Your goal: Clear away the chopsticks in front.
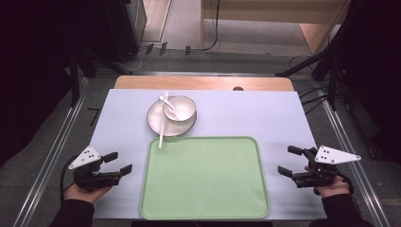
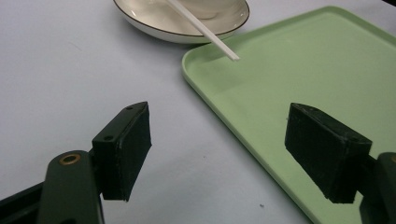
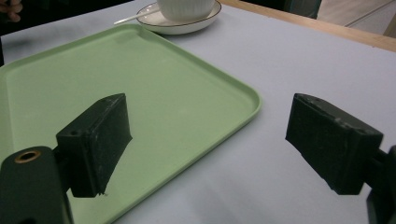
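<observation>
An empty light-green tray lies at the table's near middle. Behind its far left corner a white plate carries a white bowl with a white spoon in it. A white chopstick rests across the plate, its tip over the tray's corner. My left gripper stands open left of the tray, with nothing between its jaws. My right gripper stands open right of the tray, also holding nothing. In the left gripper view the tray's rim and chopstick lie ahead.
A pale blue mat covers the table, with a wooden strip along the far edge. Metal rails run along both sides of the table. Dark stands and cables sit on the floor beyond.
</observation>
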`<state>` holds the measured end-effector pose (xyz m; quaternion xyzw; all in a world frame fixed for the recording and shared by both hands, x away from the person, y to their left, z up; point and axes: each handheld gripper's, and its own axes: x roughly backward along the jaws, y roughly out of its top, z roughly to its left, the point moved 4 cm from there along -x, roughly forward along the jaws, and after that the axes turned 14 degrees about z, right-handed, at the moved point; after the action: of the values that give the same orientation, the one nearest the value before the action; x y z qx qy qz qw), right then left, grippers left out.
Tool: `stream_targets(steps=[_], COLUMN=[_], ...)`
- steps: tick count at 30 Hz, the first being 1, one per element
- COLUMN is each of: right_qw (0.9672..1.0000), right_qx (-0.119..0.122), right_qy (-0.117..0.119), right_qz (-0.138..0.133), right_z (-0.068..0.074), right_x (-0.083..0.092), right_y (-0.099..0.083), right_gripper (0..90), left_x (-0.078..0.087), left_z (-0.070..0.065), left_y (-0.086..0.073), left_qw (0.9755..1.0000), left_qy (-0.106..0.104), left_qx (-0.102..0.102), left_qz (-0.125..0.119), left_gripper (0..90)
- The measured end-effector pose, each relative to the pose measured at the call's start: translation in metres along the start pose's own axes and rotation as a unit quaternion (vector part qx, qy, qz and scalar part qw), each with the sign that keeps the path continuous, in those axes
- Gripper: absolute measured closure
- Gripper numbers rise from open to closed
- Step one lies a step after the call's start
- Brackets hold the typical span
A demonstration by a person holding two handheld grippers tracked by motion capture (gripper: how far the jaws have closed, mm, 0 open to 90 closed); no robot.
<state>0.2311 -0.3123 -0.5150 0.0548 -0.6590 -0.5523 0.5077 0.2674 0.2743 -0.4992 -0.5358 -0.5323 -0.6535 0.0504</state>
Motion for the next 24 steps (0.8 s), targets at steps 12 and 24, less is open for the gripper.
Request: stream_targets(steps=[12, 24], right_qw=[1.0000, 1.0000], right_qx=[0.002, 0.002], right_qy=[0.001, 0.001], right_qz=[0.004, 0.005], right_z=[0.0003, 0.0001], right_x=[-0.0005, -0.0012], right_y=[-0.0002, -0.0006], right_gripper=[14.0, 14.1], left_x=[-0.0005, -0.0017], left_z=[-0.0008, 0.0028], left_y=[0.0005, 0.0064], left_qw=[1.0000, 0.9987], left_qy=[-0.004, -0.022], left_qx=[0.004, 0.046], left_qz=[-0.002, 0.008], left_gripper=[22.9, 32.4])
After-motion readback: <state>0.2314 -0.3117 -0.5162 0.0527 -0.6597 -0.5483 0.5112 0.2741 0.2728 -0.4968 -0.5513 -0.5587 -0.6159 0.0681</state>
